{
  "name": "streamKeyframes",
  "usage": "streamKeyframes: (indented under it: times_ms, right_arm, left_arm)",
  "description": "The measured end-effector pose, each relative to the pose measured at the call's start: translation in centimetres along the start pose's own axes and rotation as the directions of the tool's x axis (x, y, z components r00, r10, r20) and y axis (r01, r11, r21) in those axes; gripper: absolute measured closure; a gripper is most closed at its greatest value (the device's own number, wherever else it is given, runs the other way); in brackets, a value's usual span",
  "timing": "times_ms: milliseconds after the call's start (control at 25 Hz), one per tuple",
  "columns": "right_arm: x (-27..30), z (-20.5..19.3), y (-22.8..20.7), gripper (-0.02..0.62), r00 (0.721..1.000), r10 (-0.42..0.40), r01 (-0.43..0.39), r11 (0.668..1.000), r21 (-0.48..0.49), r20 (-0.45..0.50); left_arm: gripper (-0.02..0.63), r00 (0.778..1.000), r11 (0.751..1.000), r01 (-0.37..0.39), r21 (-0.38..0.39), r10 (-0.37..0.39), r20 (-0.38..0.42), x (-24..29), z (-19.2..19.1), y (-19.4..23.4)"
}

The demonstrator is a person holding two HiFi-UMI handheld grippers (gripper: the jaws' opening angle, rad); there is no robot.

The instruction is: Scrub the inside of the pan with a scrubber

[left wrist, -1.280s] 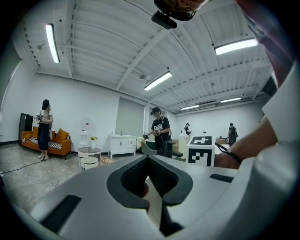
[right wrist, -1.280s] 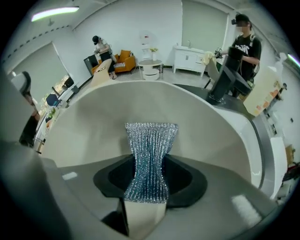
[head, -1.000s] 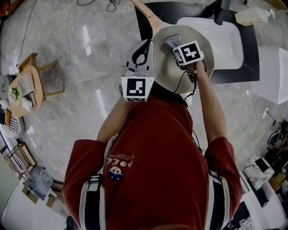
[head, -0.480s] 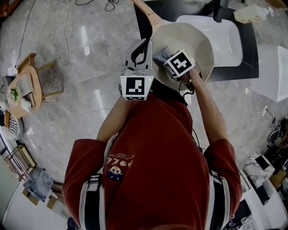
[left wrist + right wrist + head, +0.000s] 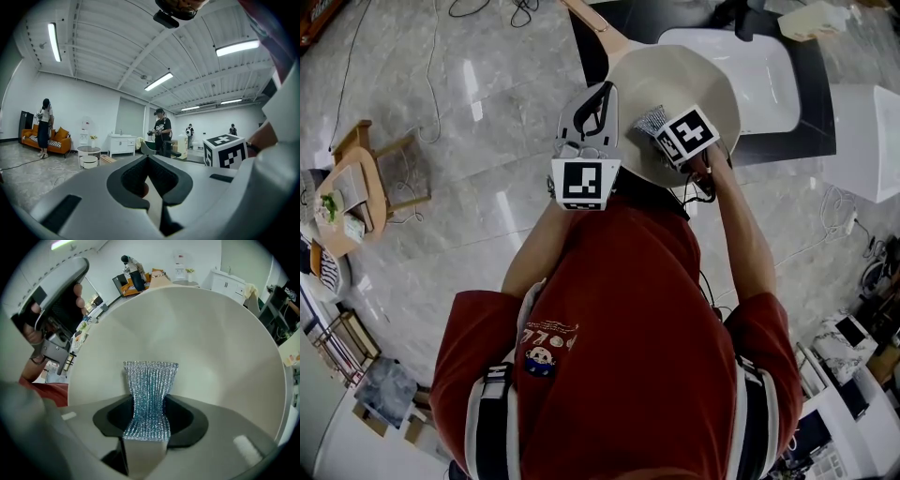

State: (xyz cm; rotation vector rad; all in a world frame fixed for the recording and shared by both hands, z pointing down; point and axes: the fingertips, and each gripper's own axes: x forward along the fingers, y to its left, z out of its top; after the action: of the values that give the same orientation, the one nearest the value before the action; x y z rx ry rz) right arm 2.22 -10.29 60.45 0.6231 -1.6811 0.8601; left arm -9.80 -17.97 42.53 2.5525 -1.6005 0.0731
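My right gripper (image 5: pixel 146 414) pinches the scrubber (image 5: pixel 151 379) by its near end; its mesh looks soft and pliable. My left gripper (image 5: pixel 149 161) clamps the rigid pan (image 5: pixel 215 348) by its rim.

Head view looks steeply down; right gripper view (close) shares pan (image 5: pixel 694 80).

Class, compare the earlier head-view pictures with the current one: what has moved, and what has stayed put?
The right tongs, gripping the scrubber, swept it across the pan toward the person and leftward, then slightly back right. The left tongs kept their clamp on the pan's rim.
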Motion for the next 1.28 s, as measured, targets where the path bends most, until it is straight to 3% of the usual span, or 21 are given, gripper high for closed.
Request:
streamKeyframes:
  times_ms: [160, 480, 720, 880, 1120, 1280]
  right_arm:
    - [-0.4, -0.2, -1.7, 0.377, 0.999, -0.039, 0.04, 0.999, 0.021, -0.023]
    - [-1.7, 0.6, -7.4, 0.374, 0.977, -0.214, 0.214, 0.974, 0.069, -0.02]
    - [-1.5, 2.5, -8.5, 0.367, 0.976, -0.219, 0.217, 0.972, 0.091, 0.019]
    - [-1.2, 4.1, -7.2, 0.367, 0.976, -0.213, 0.211, 0.977, 0.035, 0.045]
    - [-0.1, 4.5, -2.4, 0.368, 0.991, -0.121, 0.124, 0.991, -0.059, 0.05]
    - [0.5, 3.6, 0.0, 0.368, 0.996, -0.068, 0.071, 0.996, -0.056, 0.051]
  left_arm:
    - [0.601, 1.0, 1.0, 0.012, 0.002, -0.012, 0.0, 0.4, 0.0, -0.5]
    - [0.601, 1.0, 1.0, 0.025, 0.002, -0.025, 0.001, 1.4, 0.2, -1.5]
    - [0.6, 1.0, 1.0, 0.014, 0.011, -0.014, -0.006, 1.5, 0.3, -1.3]
    - [0.6, 1.0, 1.0, 0.0, 0.019, 0.0, -0.006, 1.3, 0.5, -0.6]
    - [0.601, 1.0, 1.0, -0.009, 0.022, 0.009, -0.002, 1.0, 0.7, -0.1]
    - [0.601, 1.0, 1.0, -0.009, 0.018, 0.009, 0.007, 0.4, 0.9, 0.3]
